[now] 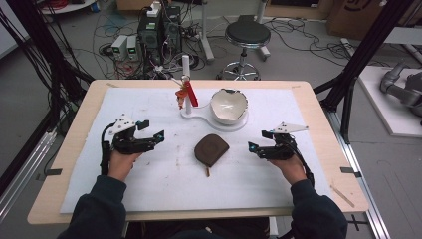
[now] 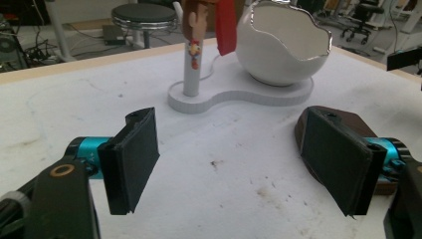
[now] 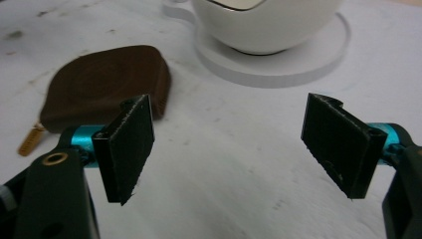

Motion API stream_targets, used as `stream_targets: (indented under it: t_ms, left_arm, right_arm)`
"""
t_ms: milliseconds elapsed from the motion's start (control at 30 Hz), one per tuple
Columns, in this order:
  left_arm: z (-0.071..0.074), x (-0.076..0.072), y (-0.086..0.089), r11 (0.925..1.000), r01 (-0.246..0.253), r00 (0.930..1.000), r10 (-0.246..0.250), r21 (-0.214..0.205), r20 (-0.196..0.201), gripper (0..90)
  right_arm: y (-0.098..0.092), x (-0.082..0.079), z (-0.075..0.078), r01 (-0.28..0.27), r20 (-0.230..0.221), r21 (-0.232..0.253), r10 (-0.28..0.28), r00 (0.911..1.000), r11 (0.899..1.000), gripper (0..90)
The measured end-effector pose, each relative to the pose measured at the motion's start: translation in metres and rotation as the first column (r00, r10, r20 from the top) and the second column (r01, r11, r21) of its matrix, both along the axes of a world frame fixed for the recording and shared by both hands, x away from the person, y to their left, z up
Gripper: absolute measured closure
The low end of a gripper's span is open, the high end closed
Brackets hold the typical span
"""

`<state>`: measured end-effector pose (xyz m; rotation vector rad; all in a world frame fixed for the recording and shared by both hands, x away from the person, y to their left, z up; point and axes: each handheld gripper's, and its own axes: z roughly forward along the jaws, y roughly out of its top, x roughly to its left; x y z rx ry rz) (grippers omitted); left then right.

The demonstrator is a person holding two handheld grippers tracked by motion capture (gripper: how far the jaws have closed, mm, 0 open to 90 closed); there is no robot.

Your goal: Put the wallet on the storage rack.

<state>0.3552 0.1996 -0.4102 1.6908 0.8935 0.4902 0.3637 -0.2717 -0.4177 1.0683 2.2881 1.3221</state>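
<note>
White-covered worktop point(image 1: 149, 189) in a cable-strewn room: brown pouch point(image 1: 211, 149) at centre; eggshell-shaped bowl point(image 1: 228, 105) on its white stand point(image 1: 199, 115) at 12 o'clock. Left claw point(image 1: 150, 130) at 9 o'clock, right claw point(image 1: 260, 141) at 3 o'clock, both wide open, empty

Grey floor w/ black stool point(image 1: 247, 34), cables, computer towers point(image 1: 159, 30).

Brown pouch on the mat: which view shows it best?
The high view: the brown pouch lies whole and unobstructed, its tag toward the person. In the right gripper view a jaw covers its near edge; in the left gripper view a jaw hides most.
</note>
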Motion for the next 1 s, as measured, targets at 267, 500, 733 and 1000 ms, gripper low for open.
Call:
stream_targets:
  t_ms: [267, 500, 733, 1000]
  left_arm:
    - [-0.003, 0.001, -0.011, 0.9992, 0.038, 0.999, -0.037, 0.013, -0.024, 22.9]
    - [-0.004, 0.003, -0.011, 0.9994, 0.033, 0.999, -0.032, 0.011, -0.03, 23.1]
    - [-0.006, 0.004, -0.014, 0.999, 0.043, 0.9982, -0.042, 0.014, -0.042, 24.4]
    - [-0.013, 0.007, -0.025, 0.9944, 0.105, 0.988, -0.104, 0.004, -0.114, 28.6]
  right_arm:
    - [0.043, 0.018, -0.01, -0.135, -0.063, 0.05, 0.138, 0.9884, 0.99, 21.4]
    - [0.072, 0.031, -0.02, -0.203, -0.109, 0.052, 0.207, 0.9722, 0.978, 24.8]
    - [0.085, 0.035, -0.028, -0.27, -0.129, 0.02, 0.27, 0.9542, 0.963, 33.6]
    - [0.092, 0.027, -0.023, -0.321, -0.096, -0.051, 0.316, 0.944, 0.946, 39.4]
